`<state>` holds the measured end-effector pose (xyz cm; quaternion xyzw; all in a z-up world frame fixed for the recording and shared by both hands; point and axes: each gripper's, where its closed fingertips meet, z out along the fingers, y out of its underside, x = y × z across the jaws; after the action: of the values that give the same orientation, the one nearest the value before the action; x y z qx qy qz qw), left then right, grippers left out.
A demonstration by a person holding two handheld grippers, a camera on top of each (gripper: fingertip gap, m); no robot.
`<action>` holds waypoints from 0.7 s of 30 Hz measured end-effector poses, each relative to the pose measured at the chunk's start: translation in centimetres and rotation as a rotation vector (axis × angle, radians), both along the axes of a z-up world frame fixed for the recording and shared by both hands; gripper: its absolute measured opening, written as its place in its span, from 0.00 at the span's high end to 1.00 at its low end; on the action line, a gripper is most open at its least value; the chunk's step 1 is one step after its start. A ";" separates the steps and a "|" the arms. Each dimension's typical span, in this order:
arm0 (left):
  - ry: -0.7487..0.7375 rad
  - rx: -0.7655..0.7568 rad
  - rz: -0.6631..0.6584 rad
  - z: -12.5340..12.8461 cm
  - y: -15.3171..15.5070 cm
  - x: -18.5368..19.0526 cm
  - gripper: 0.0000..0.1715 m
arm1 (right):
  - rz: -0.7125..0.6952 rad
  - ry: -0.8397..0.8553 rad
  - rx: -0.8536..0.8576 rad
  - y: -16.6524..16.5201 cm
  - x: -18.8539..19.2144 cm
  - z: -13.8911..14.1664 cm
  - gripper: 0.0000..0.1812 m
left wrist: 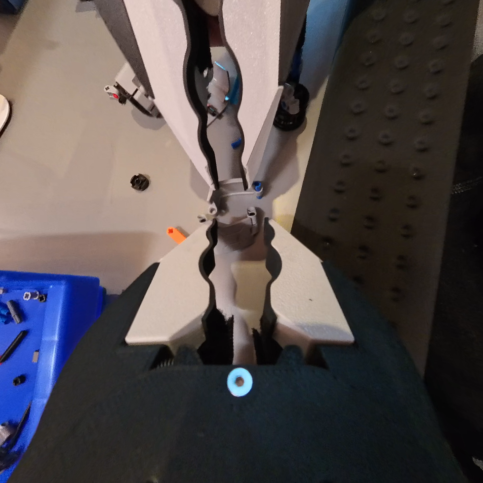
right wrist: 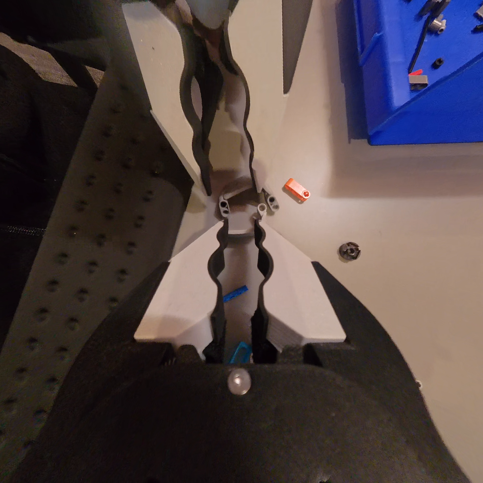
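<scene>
While both grippers meet tip to tip, a grey assembly (left wrist: 235,201) is pinched between them.

It is held narrowly by the left gripper (left wrist: 239,224) at the near end and by the right gripper (right wrist: 239,222) at the far end; an orange piece (left wrist: 176,234) lies just left.

Orange piece (right wrist: 297,190), black round piece (right wrist: 349,251) near grippers; blue bin (right wrist: 418,109) beyond.

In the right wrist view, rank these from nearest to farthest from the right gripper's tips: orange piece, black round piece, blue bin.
Measured from the right gripper:
1. Orange piece, just right of the tips on the table.
2. Black round piece, farther right and a little nearer the camera.
3. Blue bin, farthest, in the upper right corner.
</scene>
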<state>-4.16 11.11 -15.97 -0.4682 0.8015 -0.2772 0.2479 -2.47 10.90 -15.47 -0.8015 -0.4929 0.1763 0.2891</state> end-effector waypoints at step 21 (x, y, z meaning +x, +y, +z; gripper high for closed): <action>0.069 -0.231 0.543 0.1 1.5 -0.2 0.77 | -0.087 0.035 0.001 0.6 1.7 0.5 0.90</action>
<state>-4.34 12.60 -15.84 -0.6999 0.6180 -0.2738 0.2308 -0.76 11.53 -15.01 -0.8189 -0.4525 0.1773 0.3053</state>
